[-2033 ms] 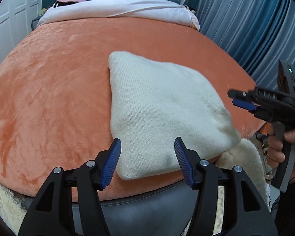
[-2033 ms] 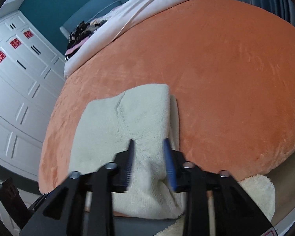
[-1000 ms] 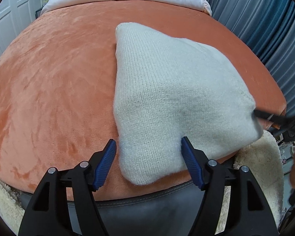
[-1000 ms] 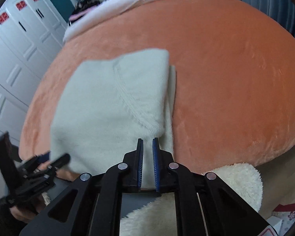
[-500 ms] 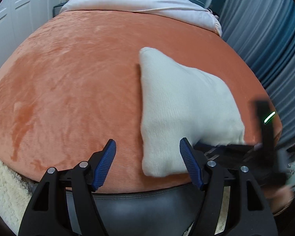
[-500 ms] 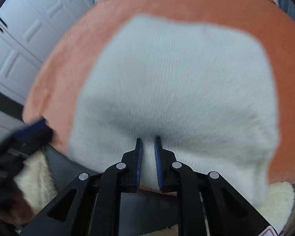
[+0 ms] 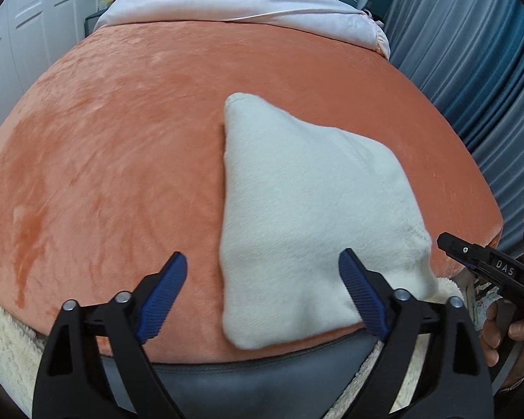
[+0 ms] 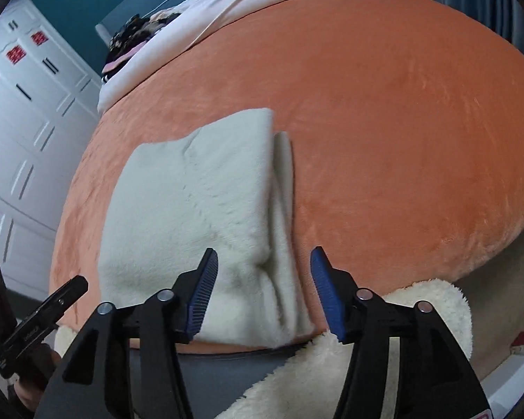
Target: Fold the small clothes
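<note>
A cream knit garment (image 7: 307,216) lies folded into a flat, roughly four-sided bundle on the orange plush bed cover (image 7: 122,146), close to the bed's near edge and toward its right side as the left wrist camera sees it, with its lowest corner reaching almost to the edge itself. In the right wrist view the same garment (image 8: 199,209) shows a diagonal seam across its top layer and a narrower folded layer sticking out along its right side. The left gripper (image 7: 262,293) hovers at the near edge with its blue-padded jaws spread wide and holding nothing; the right pad (image 7: 361,296) sits over the garment's lower right part, though whether it touches the cloth cannot be told. The right gripper (image 8: 262,293) also has its jaws apart and empty, framing the garment's near right corner without closing on it; seen from the left wrist camera, the right gripper's black tip is just beside the garment's right corner, at the right end of the near edge. A fluffy cream rug (image 8: 401,314) shows below the near edge of the bed. At the far edge of the bed lie a white duvet (image 7: 248,3) and a heap of dark clothes (image 8: 132,38). White cabinet doors (image 8: 21,111) stand off the left edge, blue curtains (image 7: 471,52) off the right.
</note>
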`<state>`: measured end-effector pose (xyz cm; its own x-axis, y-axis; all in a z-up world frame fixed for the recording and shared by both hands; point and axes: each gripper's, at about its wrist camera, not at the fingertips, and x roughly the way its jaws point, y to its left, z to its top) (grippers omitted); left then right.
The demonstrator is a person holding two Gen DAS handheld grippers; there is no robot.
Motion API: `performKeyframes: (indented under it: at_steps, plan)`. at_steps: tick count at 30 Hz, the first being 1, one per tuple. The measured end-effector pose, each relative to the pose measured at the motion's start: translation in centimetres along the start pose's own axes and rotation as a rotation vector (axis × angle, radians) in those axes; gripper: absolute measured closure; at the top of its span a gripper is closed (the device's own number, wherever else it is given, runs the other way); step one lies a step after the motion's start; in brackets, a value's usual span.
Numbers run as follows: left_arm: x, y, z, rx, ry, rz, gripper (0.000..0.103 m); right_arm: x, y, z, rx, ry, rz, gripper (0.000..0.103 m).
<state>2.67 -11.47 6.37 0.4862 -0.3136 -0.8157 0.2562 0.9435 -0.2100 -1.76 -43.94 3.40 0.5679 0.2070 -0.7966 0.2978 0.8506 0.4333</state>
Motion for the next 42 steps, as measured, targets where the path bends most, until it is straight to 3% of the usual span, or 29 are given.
performKeyframes:
  at_steps: [3,14,20,23,28,29,30,31,33,35,38,42]
  plan:
    - [1.2,-1.1,1.2,0.023,0.015,0.007,0.014,0.9,-0.6,0.8,0.011,-0.005,0.041,0.03]
    - [7.0,-2.2,4.1,-0.018,0.117,0.041,0.011,8.3,-0.3,1.6,0.021,0.082,0.123,0.022]
    - [9.2,-2.4,4.2,-0.004,0.099,0.075,0.005,9.8,-0.8,1.4,0.035,0.082,0.212,0.017]
    - [10.2,-1.3,4.0,-0.043,0.081,0.022,0.005,10.4,-1.0,1.5,0.039,0.088,0.261,0.016]
    - [11.4,1.2,3.7,-0.144,0.103,-0.134,0.005,11.5,-0.4,1.9,0.034,0.096,0.312,0.016]
    - [11.6,1.8,3.6,-0.177,0.12,-0.164,0.005,11.6,0.0,2.0,0.022,0.096,0.305,0.021]
    - [11.8,2.2,3.7,-0.202,0.138,-0.18,0.005,11.7,0.3,2.0,0.014,0.099,0.309,0.034]
    - [11.9,2.4,3.8,-0.224,0.154,-0.184,0.006,11.6,0.4,2.1,0.027,0.099,0.309,0.038]
    - [11.3,1.9,4.1,-0.222,0.155,-0.162,0.013,10.7,0.7,2.2,0.052,0.08,0.299,0.06]
    - [10.1,1.2,4.4,-0.209,0.144,-0.149,0.024,9.3,1.2,2.3,0.07,0.053,0.302,0.066]
    - [7.7,0.4,4.8,-0.183,0.126,-0.182,0.043,6.1,3.0,1.8,0.027,0.0,0.288,0.067]
    - [4.5,0.0,4.1,-0.176,0.13,-0.251,0.045,1.3,4.1,0.3,0.015,-0.046,0.277,0.068]
